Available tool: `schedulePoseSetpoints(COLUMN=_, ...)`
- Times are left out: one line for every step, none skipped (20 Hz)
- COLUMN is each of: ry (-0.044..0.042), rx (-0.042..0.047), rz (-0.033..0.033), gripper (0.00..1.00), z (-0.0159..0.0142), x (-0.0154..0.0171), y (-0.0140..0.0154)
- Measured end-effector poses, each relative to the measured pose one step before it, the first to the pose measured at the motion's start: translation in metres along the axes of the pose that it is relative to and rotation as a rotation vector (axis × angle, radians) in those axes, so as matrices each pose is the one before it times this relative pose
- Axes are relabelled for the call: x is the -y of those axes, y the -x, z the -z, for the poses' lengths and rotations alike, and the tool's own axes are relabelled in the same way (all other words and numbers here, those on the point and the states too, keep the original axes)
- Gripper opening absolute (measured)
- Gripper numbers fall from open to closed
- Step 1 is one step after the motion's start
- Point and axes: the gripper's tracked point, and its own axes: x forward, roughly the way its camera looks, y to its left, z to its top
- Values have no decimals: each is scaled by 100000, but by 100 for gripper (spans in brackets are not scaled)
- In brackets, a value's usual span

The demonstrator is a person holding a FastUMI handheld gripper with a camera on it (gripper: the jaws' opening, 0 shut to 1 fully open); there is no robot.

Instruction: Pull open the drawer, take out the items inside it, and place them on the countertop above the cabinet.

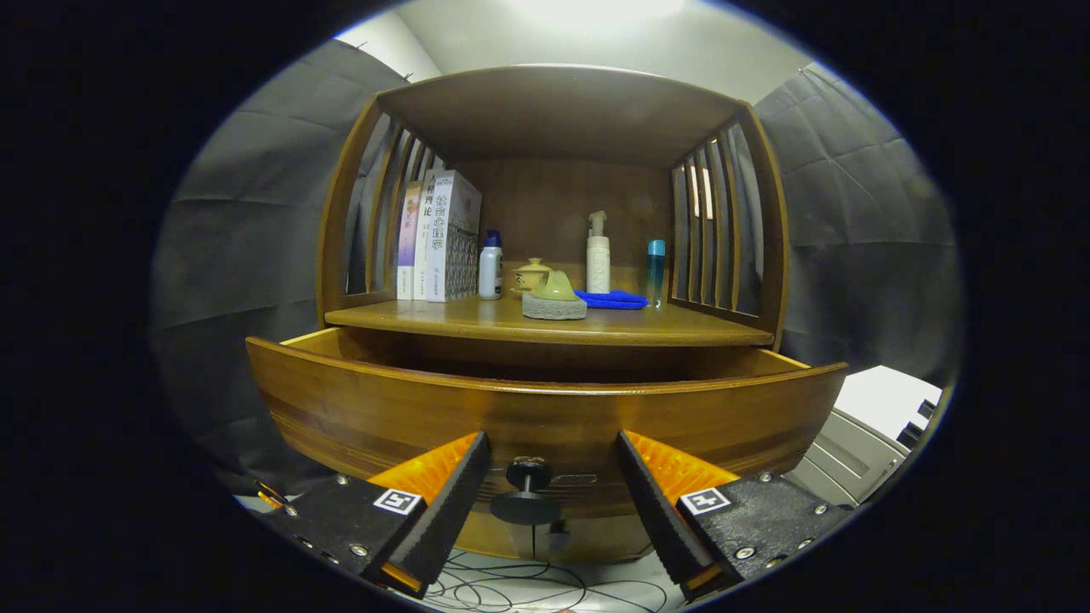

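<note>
A wooden cabinet has its drawer (545, 409) pulled out toward me; the curved drawer front fills the space just ahead of my fingers. Its dark round knob (525, 494) stands between my fingers, untouched on either side. My gripper (552, 449) is open, its fingers spread wide to both sides of the knob. The drawer's inside is hidden behind its front rim. Above it lies the countertop (681, 328), a wooden shelf under a roofed frame with slatted sides.
On the countertop stand books (438, 238), a white bottle with a blue cap (490, 266), a small yellow-green teapot (534, 274), a grey stone holder (554, 305), a pump bottle (598, 254), a blue cloth (613, 299) and a slim blue bottle (654, 271). Cables (511, 587) lie on the floor below.
</note>
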Motion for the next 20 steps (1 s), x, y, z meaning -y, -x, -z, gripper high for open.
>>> schedulePoseSetpoints(ry=252, rx=-590, rz=-15, gripper=95, z=28, x=-56, y=-820)
schedulePoseSetpoints(ry=90, rx=392, rz=52, gripper=95, z=-120, x=28, y=-626)
schedulePoseSetpoints(ry=1, rx=-273, rz=104, gripper=95, z=-3, x=5, y=-627)
schedulePoseSetpoints(ry=61, rx=412, rz=77, gripper=95, z=-101, x=-24, y=-720)
schedulePoseSetpoints(ry=149, rx=-77, rz=-102, gripper=95, z=-97, x=17, y=-744)
schedulePoseSetpoints(ry=418, rx=97, rz=-170, gripper=95, z=-61, x=8, y=-557)
schedulePoseSetpoints(ry=577, rx=12, rz=123, gripper=95, z=-42, x=47, y=-642)
schedulePoseSetpoints(ry=922, rx=-49, rz=60, gripper=95, z=-158, x=64, y=-530)
schedulePoseSetpoints(ry=953, rx=227, rz=128, gripper=95, z=-66, x=-25, y=-381)
schedulePoseSetpoints(ry=86, rx=-105, rz=175, gripper=95, z=6, x=22, y=-809)
schedulePoseSetpoints(ry=-628, rx=173, rz=39, gripper=95, z=-109, x=-18, y=-578)
schedulePoseSetpoints(ry=-346, rx=-425, rz=-94, gripper=95, z=28, x=-14, y=-547)
schedulePoseSetpoints(ry=-10, rx=-224, rz=77, gripper=95, z=-81, x=24, y=-469)
schedulePoseSetpoints(ry=340, rx=-317, rz=103, gripper=95, z=-15, x=4, y=-276)
schedulePoseSetpoints(ry=-125, rx=-25, rz=54, gripper=95, z=-150, x=20, y=-358)
schedulePoseSetpoints(ry=-785, rx=-313, rz=112, gripper=95, z=16, x=-9, y=-680)
schedulePoseSetpoints(ry=-770, rx=361, rz=1130, gripper=95, z=-349, x=-56, y=-495)
schedulePoseSetpoints(ry=-517, rx=672, rz=219, gripper=94, z=302, x=8, y=179)
schedulePoseSetpoints(ry=394, rx=-757, rz=-90, gripper=95, z=-81, x=52, y=245)
schedulePoseSetpoints(ry=-159, rx=-572, rz=-259, gripper=95, z=-114, x=39, y=-141)
